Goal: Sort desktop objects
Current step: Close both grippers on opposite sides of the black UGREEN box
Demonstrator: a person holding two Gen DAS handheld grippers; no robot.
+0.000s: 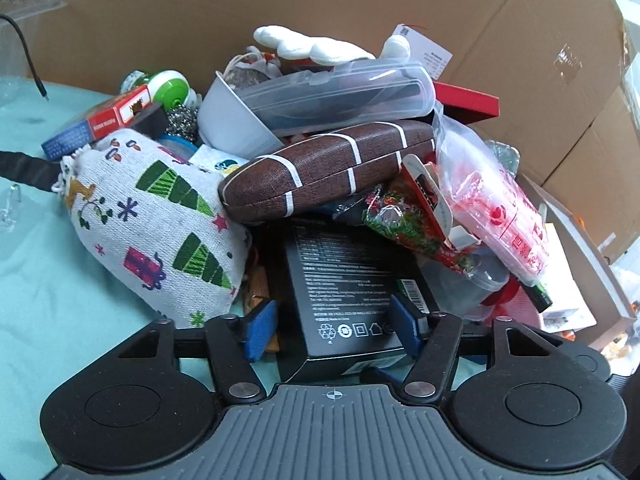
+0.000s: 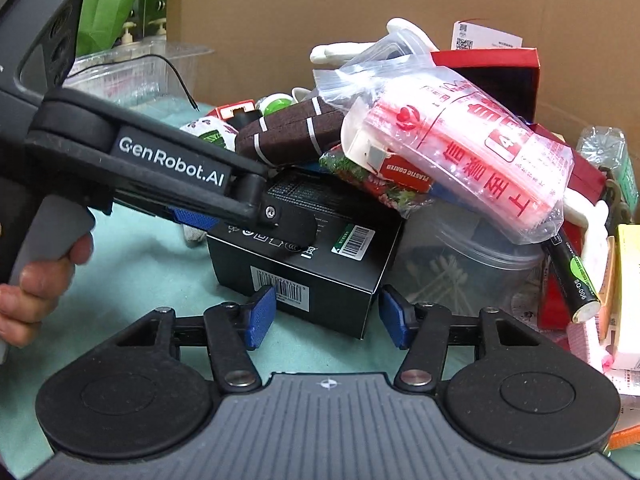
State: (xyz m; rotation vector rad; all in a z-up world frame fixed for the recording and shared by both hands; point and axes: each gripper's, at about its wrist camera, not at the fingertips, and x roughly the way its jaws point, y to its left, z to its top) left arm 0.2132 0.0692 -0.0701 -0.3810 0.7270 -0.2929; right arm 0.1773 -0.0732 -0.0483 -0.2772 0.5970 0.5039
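Both claws bracket the same black printed cardboard box (image 1: 344, 292) at the pile's near edge. From its own wrist view the left claw (image 1: 334, 320) has its blue pads either side of the box, the 3 o'clock pad seemingly against the box's side and the 9 o'clock pad just beside it; a firm grip I cannot tell. The right claw (image 2: 326, 316) stands about half open with the box's near corner between its pads, neither pad clearly touching. No earlier picture is given, so I judge only from how things lie.

Sorting looks barely begun. Largest first, the heap on the mint-green cloth-covered desk (image 1: 48, 280) is intact: a brown cardboard wall (image 1: 160, 12) stands at 12 o'clock, and the black box lies at 6 o'clock, pinned under other things. At 9 o'clock sits a white fabric drawstring pouch printed with green trees (image 1: 160, 224). Across the centre lies a brown woven-texture glasses case with white stripes (image 1: 328, 168), under a clear plastic lidded case (image 1: 340, 92) and a grey-white bowl (image 1: 228, 124). At 3 o'clock leans a clear zip bag with red printing (image 1: 500, 208). A red-and-blue card box (image 1: 96, 124) rests at 10 o'clock.

No sorted group shows; almost everything is left.
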